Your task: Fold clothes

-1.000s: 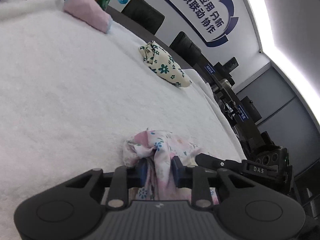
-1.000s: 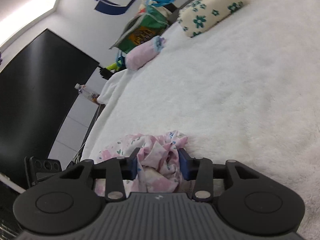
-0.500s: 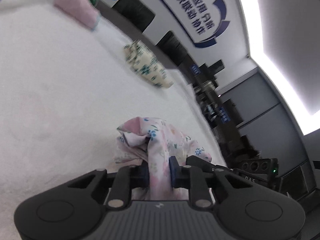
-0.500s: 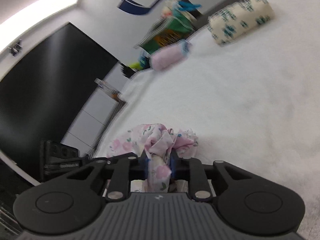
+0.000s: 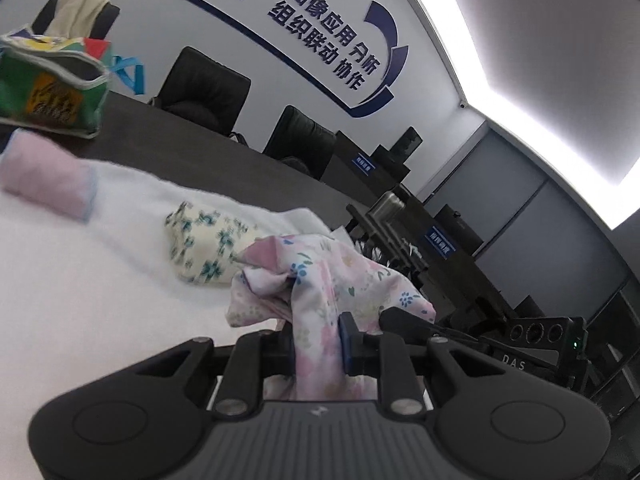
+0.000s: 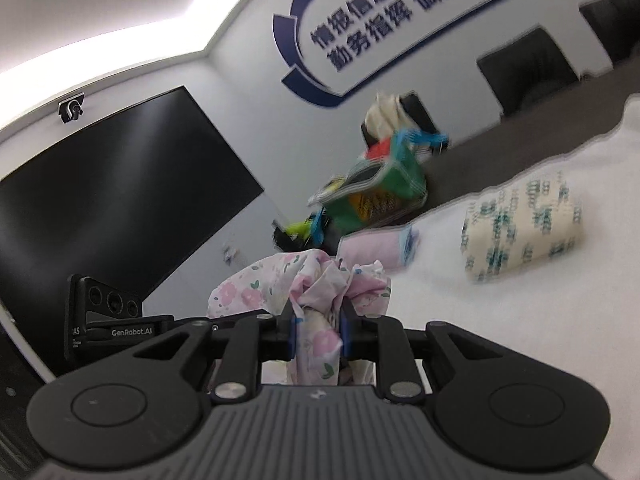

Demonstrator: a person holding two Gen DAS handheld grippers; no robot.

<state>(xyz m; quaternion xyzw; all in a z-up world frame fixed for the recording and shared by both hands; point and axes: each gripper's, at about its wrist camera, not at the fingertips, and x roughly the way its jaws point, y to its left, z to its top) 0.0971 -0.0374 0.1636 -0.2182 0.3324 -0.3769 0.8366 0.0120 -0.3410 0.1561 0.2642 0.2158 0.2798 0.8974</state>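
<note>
In the left wrist view, the left gripper sits at the lower centre of the frame with its jaws closed tight on a bunched fold of the pink floral garment, which rises from between the fingers and spreads to the right just above them. The garment appears lifted off the white padded table cover that fills the left half of the frame. Behind the garment, near the centre, lies a folded cream cloth with green flowers, and at the left edge a rolled pink cloth. A green bag stands in the upper left, with black chairs along the wall behind it. In the right wrist view, the right gripper at lower centre is likewise clamped on another bunch of the same garment, which crumples up above its fingers. The other gripper's black body shows at lower left, and the cream cloth lies at the right of the frame, blurred.
</note>
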